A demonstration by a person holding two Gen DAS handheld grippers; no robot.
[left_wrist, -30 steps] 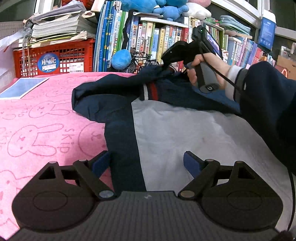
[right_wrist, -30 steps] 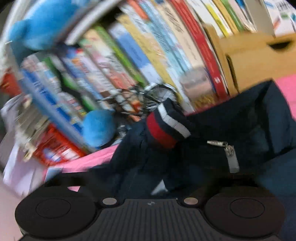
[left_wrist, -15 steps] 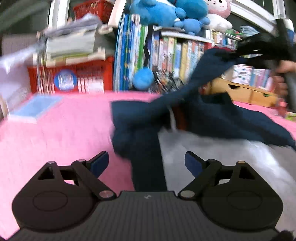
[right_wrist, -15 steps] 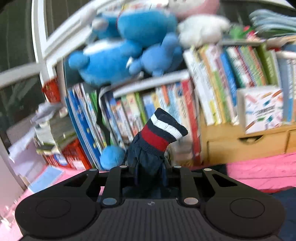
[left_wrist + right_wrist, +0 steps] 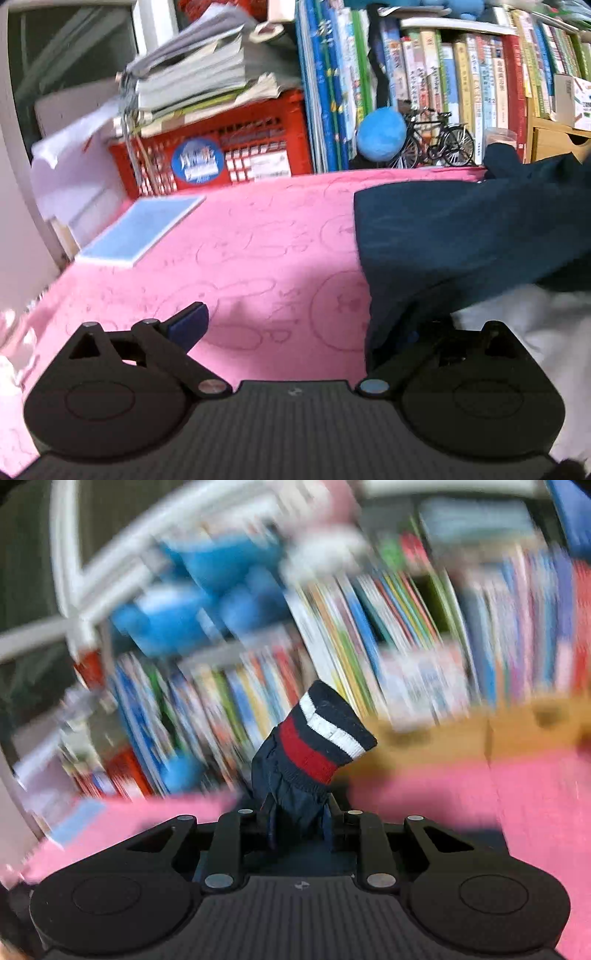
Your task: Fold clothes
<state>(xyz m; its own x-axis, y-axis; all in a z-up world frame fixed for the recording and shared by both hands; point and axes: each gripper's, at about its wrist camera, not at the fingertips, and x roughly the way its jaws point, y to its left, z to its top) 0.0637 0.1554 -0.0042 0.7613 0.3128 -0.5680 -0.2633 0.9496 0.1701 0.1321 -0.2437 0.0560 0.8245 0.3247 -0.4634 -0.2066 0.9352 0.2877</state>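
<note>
Mid-fold on a navy jacket (image 5: 461, 236) with a white panel, spread on the pink rabbit-print blanket (image 5: 240, 251) in front of a red crate (image 5: 229, 147) and shelved books (image 5: 424, 92). Right gripper (image 5: 297, 812) clamped narrow on the sleeve, striped red-and-white cuff (image 5: 325, 734) sticking up just past the fingertips; heavy blur behind, so apparently swinging. Left gripper (image 5: 295, 325) spread wide, low over the blanket, left finger (image 5: 188, 325) bare, right finger hidden under the jacket's near edge, gripping nothing. Judging by this, sleeve being carried across the body; next calls for laying the cuff flat on the torso without bunching, and pinning or pinching the near hem with the left.
</note>
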